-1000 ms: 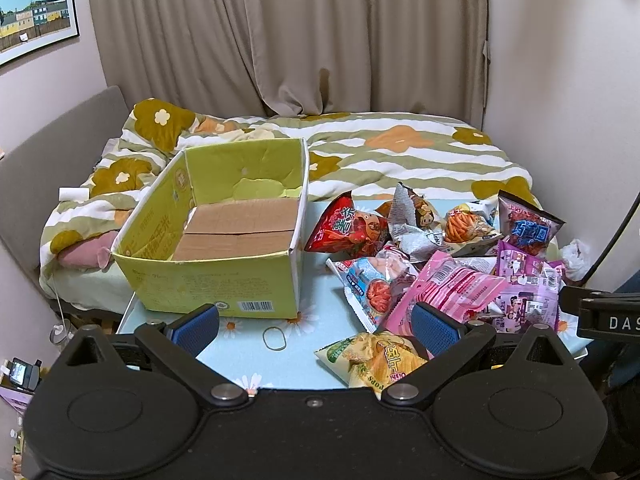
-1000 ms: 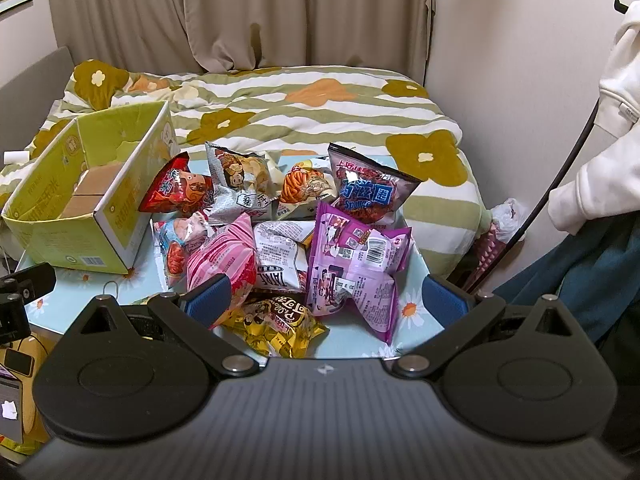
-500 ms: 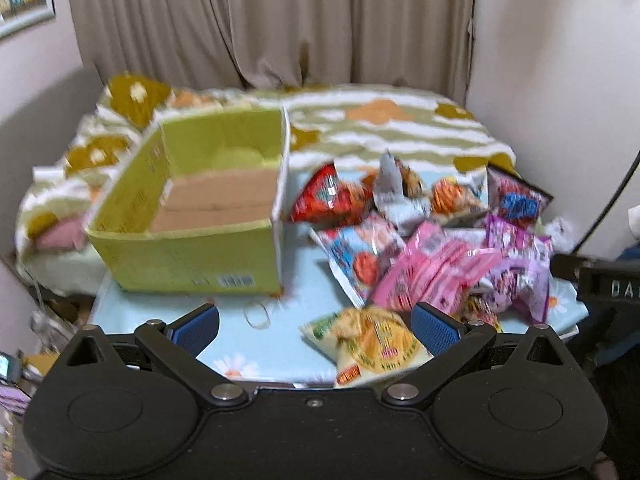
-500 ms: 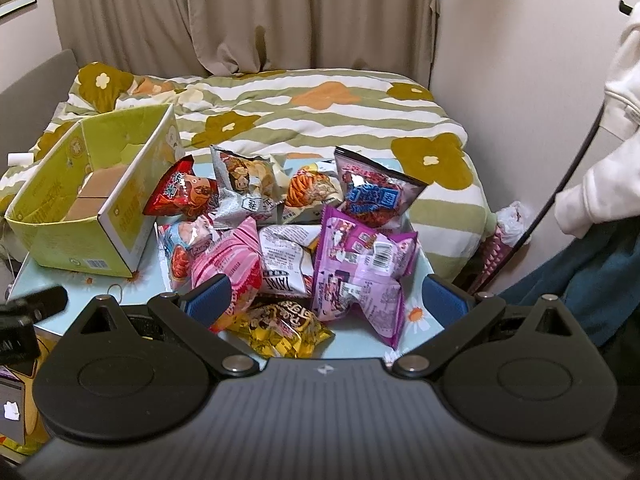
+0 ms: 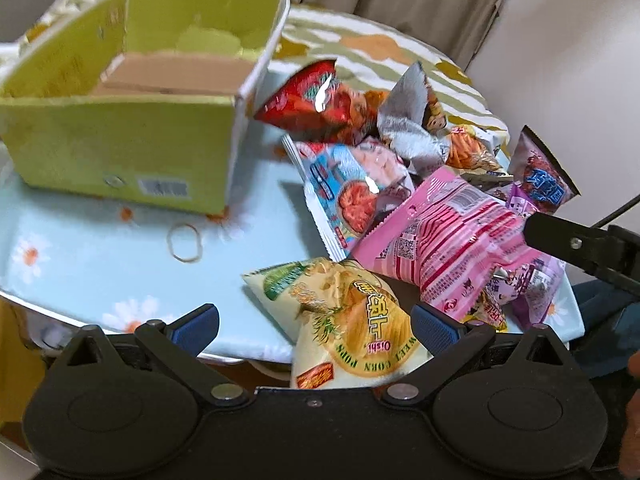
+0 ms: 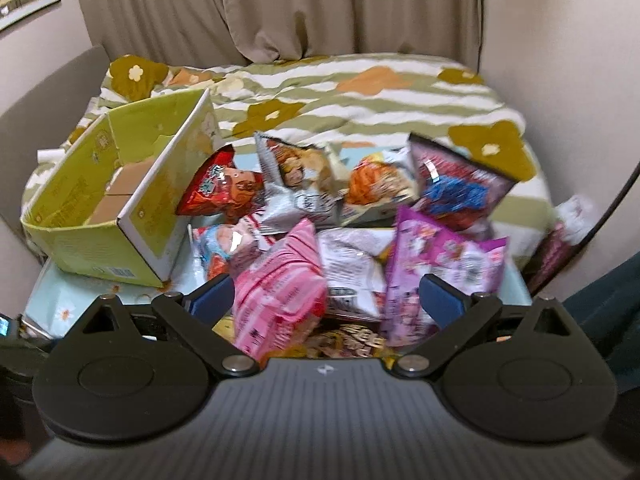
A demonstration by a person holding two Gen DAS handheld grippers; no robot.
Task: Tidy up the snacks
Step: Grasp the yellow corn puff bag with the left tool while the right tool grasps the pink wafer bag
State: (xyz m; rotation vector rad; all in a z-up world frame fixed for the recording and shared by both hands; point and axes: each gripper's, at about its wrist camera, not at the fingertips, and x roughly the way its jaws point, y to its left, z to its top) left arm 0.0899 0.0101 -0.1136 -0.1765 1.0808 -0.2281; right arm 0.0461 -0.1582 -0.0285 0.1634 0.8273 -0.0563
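I find the snack packets heaped on the right half of the table (image 5: 100, 256), crumpled and overlapping: a pink striped packet (image 5: 452, 236) on top, a yellow corn-pops packet (image 5: 352, 320) overhanging the near edge. The green carton (image 5: 120, 148) stands open at the left far corner. My left gripper (image 5: 316, 326) has its jaws spread either side of the yellow packet; my right gripper (image 6: 326, 296) is spread over the pink one. Only the left view shows a rubber band (image 5: 185, 242); only the right view shows a purple packet (image 6: 440, 264) in full.
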